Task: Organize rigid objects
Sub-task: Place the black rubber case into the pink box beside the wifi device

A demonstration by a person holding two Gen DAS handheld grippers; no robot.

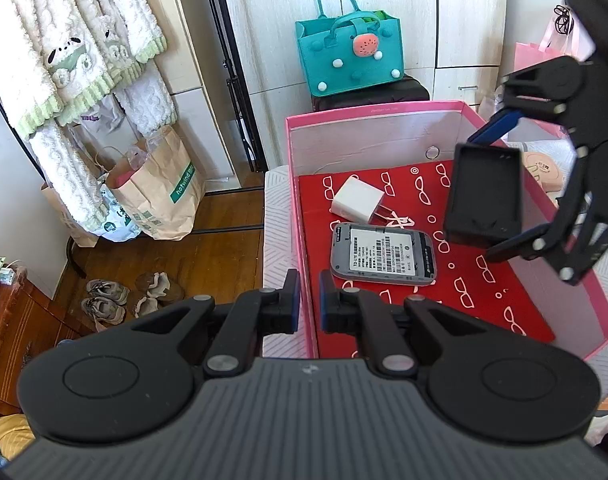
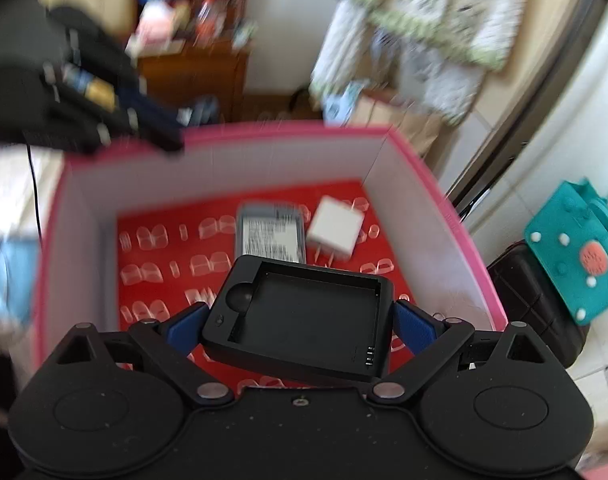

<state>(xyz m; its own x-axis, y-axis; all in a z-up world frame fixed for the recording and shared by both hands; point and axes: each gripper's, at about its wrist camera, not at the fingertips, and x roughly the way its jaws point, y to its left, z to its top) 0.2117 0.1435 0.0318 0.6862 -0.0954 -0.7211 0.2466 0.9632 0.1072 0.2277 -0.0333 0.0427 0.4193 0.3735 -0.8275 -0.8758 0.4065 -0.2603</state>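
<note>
A pink box [image 1: 384, 111] with a red patterned floor holds a white plug adapter [image 1: 357, 199] and a grey device [image 1: 384, 256] lying back up. My right gripper [image 1: 490, 196] is shut on a black battery charger cradle [image 1: 484, 196] and holds it above the box's right part; in the right wrist view the cradle [image 2: 304, 320] sits between the blue pads [image 2: 414, 326], over the box [image 2: 288, 136]. My left gripper [image 1: 309, 300] is shut and empty, straddling the box's near left wall. It shows blurred in the right wrist view [image 2: 160, 136].
A teal felt bag [image 1: 350, 56] stands on a black case behind the box. Paper bags [image 1: 160, 192] and shoes [image 1: 108, 300] lie on the wooden floor at the left. Fleece clothes [image 1: 64, 40] hang at the left. A round beige item [image 1: 544, 172] lies right of the box.
</note>
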